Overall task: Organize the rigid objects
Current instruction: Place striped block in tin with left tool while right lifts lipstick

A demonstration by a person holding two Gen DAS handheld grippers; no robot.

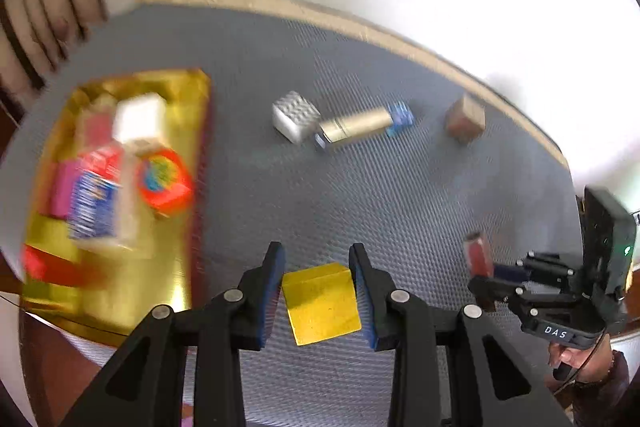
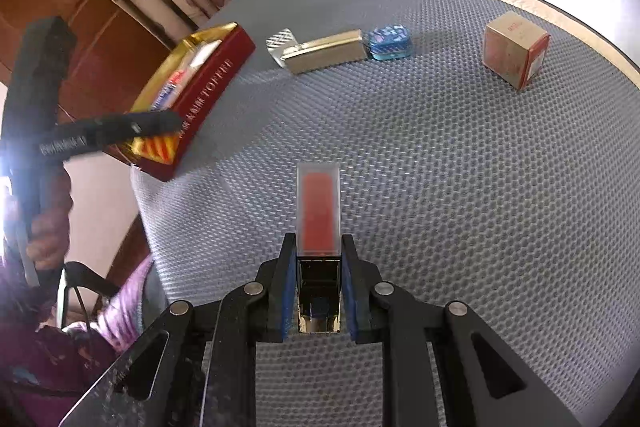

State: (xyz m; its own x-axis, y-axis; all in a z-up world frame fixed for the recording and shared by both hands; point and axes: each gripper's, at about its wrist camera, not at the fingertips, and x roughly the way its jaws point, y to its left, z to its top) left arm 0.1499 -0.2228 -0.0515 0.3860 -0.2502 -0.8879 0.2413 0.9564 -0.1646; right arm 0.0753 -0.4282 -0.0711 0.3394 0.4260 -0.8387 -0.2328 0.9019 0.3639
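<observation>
Several items fill the gold tray (image 1: 176, 99) at left; left gripper (image 1: 318, 291) clamps a yellow block (image 1: 322, 305), right gripper (image 2: 319, 289) clamps a red lipstick tube (image 2: 319, 211), four pieces remain upper right.

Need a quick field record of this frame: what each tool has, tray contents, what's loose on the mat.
left tool: shut on yellow block
right tool: shut on red tube
tray: gold inside, red outside, holds several small packs, blurred
loose on mat: silver box, gold case, blue pack, brown box
grouping: silver box, gold case and blue pack in a row; brown box apart
</observation>
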